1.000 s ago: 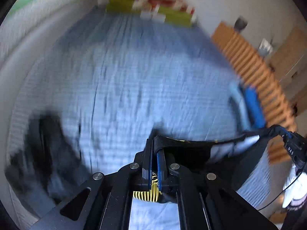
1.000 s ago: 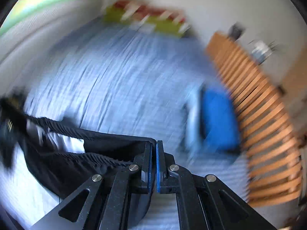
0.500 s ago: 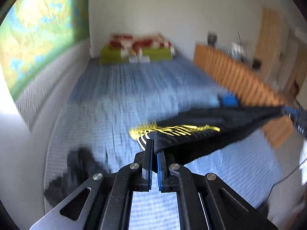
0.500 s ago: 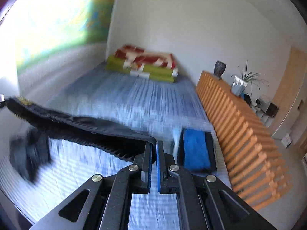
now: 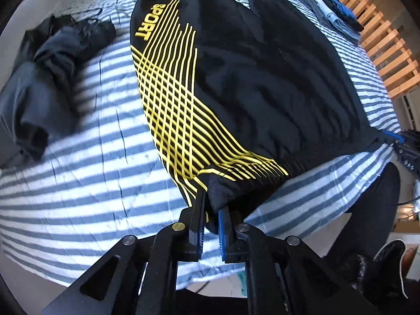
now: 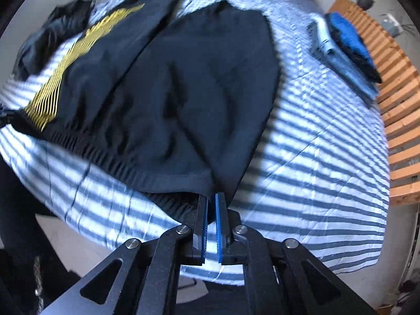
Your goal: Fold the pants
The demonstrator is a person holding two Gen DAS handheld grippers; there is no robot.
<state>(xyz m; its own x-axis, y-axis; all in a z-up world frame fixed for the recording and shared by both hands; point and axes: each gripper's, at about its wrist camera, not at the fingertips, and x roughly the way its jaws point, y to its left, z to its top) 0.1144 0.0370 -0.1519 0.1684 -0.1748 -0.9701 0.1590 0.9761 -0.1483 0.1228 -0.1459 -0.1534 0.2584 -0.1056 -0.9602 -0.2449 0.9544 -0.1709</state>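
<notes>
Black sport pants point(image 5: 262, 78) with yellow stripes and the word SPORT lie spread flat on the striped bed point(image 5: 78, 157), legs pointing away. My left gripper point(image 5: 212, 199) points down at the near waistband corner; its jaws are opening, and the bunched cloth still fills the gap between the pads. The right gripper point(image 5: 404, 144) shows at the waistband's other end. In the right wrist view the pants point(image 6: 170, 92) lie flat. There my right gripper point(image 6: 211, 197) stands at the waistband corner, jaws opening, with striped sheet point(image 6: 315, 157) showing between the blue pads.
A crumpled dark grey garment point(image 5: 44, 78) lies left of the pants. A folded stack of blue and grey clothes point(image 6: 344, 47) sits at the bed's right edge beside a wooden slatted frame point(image 6: 399, 120). A person's dark trouser leg point(image 5: 372, 223) stands at the bed's near edge.
The pants hung stretched in the air between both grippers; now they lie flat on the bed. Both grippers came down and tipped toward the sheet, and their jaws have parted a little.
</notes>
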